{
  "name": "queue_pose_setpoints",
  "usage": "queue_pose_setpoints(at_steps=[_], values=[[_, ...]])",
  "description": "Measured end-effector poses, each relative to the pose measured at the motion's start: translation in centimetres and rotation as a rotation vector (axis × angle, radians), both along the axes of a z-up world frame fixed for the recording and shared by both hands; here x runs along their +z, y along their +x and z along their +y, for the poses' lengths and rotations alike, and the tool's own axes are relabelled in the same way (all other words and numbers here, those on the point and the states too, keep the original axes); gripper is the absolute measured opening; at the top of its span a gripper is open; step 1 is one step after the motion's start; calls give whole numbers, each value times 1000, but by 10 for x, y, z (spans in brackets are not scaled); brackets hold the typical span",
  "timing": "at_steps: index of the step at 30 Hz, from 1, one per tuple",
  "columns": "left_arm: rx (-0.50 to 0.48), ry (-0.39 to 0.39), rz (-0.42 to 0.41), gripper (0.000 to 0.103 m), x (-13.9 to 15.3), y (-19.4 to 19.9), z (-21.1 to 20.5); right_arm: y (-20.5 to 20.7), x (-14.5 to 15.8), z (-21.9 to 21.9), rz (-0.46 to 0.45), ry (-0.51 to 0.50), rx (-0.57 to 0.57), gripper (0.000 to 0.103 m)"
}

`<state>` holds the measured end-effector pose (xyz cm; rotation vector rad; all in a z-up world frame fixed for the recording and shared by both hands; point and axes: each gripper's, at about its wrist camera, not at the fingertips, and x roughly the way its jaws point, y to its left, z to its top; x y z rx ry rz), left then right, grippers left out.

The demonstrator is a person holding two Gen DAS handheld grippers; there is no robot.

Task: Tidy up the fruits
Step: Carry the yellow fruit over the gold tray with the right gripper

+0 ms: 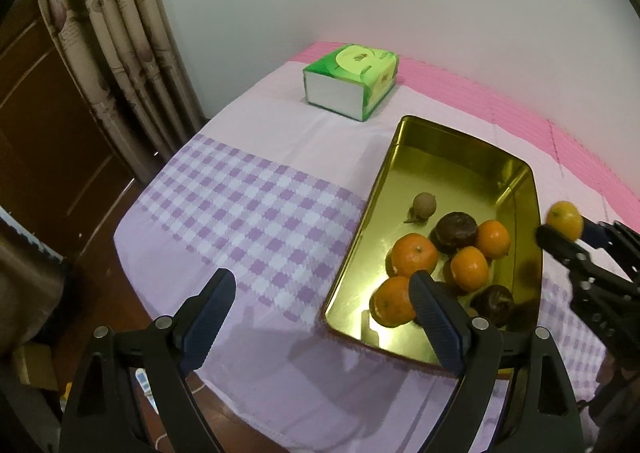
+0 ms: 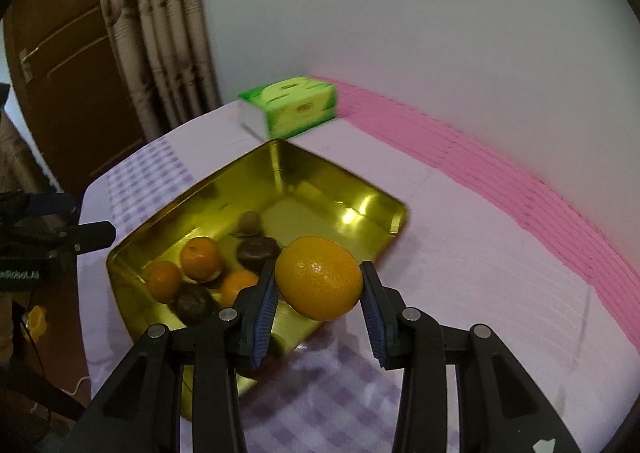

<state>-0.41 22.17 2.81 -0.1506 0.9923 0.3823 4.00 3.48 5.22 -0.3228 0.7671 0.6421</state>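
My right gripper (image 2: 320,293) is clamped on an orange (image 2: 319,278) above the gold tray (image 2: 384,209). Left gripper (image 1: 320,317) is spread wide, holding nothing.

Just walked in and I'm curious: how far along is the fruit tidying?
Nearly done, it seems. The gold tray already holds four oranges, two dark fruits and a small brown one. The right tongs grip one more orange near the tray's edge; it still has to be set inside. The left tongs are open and empty.
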Motion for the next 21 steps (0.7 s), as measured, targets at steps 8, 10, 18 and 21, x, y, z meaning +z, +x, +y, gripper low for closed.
queue_pose_setpoints(at_steps=[8, 10, 18, 21], values=[[31, -11, 4, 88, -1, -9, 7, 1, -16, 25, 25, -29, 34, 37], [33, -14, 8, 88, -2, -8, 7, 0, -19, 25, 29, -37, 35, 37], [27, -19, 21, 89, -5, -6, 6, 10, -35, 34, 43, -73, 28, 37], [29, -21, 22, 89, -6, -6, 7, 12, -38, 38, 41, -79, 25, 37]])
